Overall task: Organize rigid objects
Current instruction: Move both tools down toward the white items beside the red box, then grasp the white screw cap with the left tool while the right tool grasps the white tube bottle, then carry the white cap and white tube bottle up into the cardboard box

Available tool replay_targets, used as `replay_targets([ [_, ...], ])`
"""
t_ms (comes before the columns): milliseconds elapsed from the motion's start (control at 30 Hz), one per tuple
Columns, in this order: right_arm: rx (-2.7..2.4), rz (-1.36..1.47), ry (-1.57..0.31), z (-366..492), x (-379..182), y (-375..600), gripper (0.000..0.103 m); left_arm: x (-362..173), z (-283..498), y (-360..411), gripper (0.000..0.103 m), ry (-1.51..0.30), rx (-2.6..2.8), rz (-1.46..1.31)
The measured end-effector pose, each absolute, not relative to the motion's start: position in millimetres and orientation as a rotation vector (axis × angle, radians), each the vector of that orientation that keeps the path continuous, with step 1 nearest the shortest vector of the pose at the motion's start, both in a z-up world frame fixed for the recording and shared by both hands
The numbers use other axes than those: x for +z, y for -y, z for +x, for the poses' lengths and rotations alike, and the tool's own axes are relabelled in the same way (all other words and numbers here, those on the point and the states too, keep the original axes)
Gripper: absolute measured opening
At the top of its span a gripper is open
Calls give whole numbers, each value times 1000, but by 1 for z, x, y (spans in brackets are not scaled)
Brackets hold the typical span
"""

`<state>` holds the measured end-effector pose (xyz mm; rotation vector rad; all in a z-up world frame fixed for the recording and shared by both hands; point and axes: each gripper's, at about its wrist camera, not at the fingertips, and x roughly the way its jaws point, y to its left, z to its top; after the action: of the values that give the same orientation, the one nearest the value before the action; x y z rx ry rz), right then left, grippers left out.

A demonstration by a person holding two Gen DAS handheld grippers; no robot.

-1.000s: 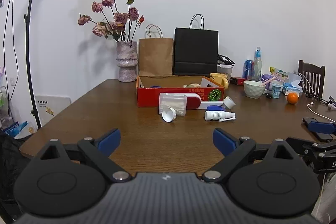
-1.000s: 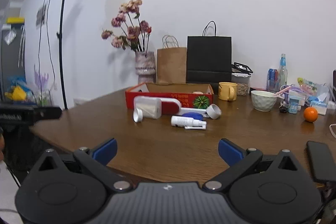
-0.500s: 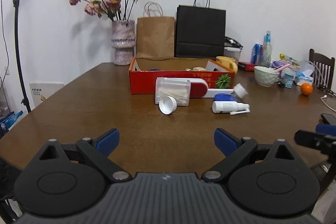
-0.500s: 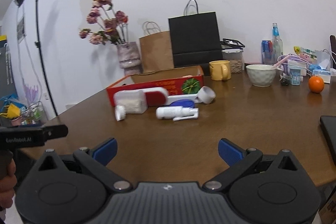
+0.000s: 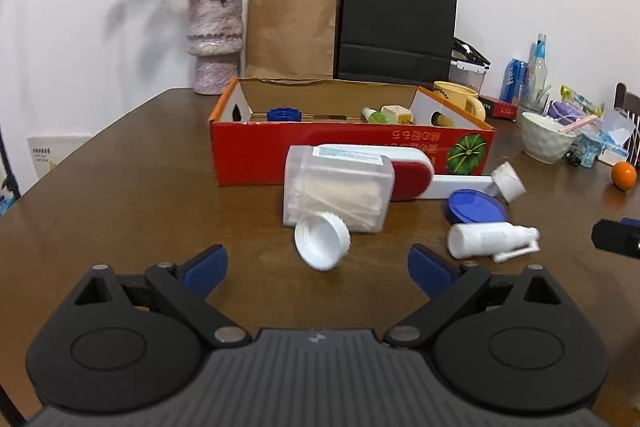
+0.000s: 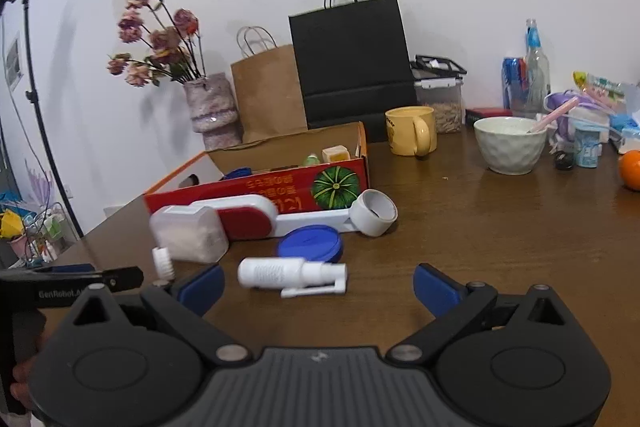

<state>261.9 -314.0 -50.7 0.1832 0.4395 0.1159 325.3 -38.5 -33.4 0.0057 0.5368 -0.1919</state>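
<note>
The left hand-held gripper point(image 5: 318, 261) is held level and low over the table point(image 5: 120, 211), its blue-padded fingers point(image 5: 206, 265) spread wide with nothing between them. Just ahead of it, at 12 o'clock, a white screw cap point(image 5: 322, 241) lies tipped on its side, touching the clear plastic box of cotton swabs point(image 5: 338, 193) behind it. The right hand-held gripper point(image 6: 318, 285) is tilted a little, so the table slopes in its view; its jaws are also wide and empty. A white spray bottle point(image 6: 290, 275) lies on its side just ahead of the gap between its fingers, toward 11 o'clock, touched by neither finger.

At 12 o'clock from the left gripper, the red cardboard box point(image 5: 352, 155) stands open on the table. Inside it are a blue ribbed cap point(image 5: 283, 114) at the left, and a small green-topped bottle point(image 5: 374, 115) and a yellowish cube point(image 5: 396, 114) toward the right. A red-and-white lint roller point(image 5: 424, 179) lies along the box's front wall, with a flat blue lid point(image 5: 476, 206) just beside its handle. At 2 o'clock, well apart from the box, a white bowl point(image 5: 546, 143) holds a pink utensil point(image 5: 576, 125).
</note>
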Motion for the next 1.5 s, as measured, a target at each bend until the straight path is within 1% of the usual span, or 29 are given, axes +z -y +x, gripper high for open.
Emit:
replay_targets([
  [67,130,150,-464,281,-53,309,96,-38,339,39,99,-534,-202,25],
  [167,161,72,-484,304,-57,297,95,-44,360,41,98,-555,-212,35],
  [267,191,-28,-506,323,-62,281,93,-48,374,37,95,-584,-230,7],
  [333,223,-79,-532,332,-66,273,78,-52,380,33,93,-596,-236,-15],
  [400,244,-95,-560,339,-71,268,71,-53,384,28,93,-615,-257,-55],
  [433,253,-102,-571,340,-73,265,63,-53,386,26,89,-619,-272,-73],
  [467,259,-110,-576,340,-74,263,61,-54,387,25,85,-628,-279,-86],
  [533,253,-133,-592,339,-76,260,46,-56,391,24,67,-652,-269,-91],
  [567,254,-139,-601,337,-76,259,42,-56,391,24,65,-649,-260,-89],
  [600,262,-138,-612,336,-76,258,37,-56,391,24,60,-645,-256,-87],
  [633,274,-129,-624,334,-75,257,35,-56,390,24,55,-647,-259,-88],
  [800,309,-95,-629,341,-74,250,35,-57,390,28,41,-647,-272,-68],
  [933,322,-45,-662,356,-78,244,36,-56,389,29,40,-640,-276,-62],
  [967,320,-47,-657,357,-78,242,35,-56,387,29,40,-636,-271,-59],
  [1000,312,-53,-657,358,-78,240,30,-56,385,29,40,-632,-268,-55],
  [1100,321,-16,-642,356,-77,241,27,-54,372,31,40,-620,-262,-37],
  [1333,302,-1,-592,330,-69,240,27,-44,341,28,40,-603,-243,-52],
  [1500,304,16,-510,294,-53,237,27,-25,309,22,40,-536,-184,-58],
])
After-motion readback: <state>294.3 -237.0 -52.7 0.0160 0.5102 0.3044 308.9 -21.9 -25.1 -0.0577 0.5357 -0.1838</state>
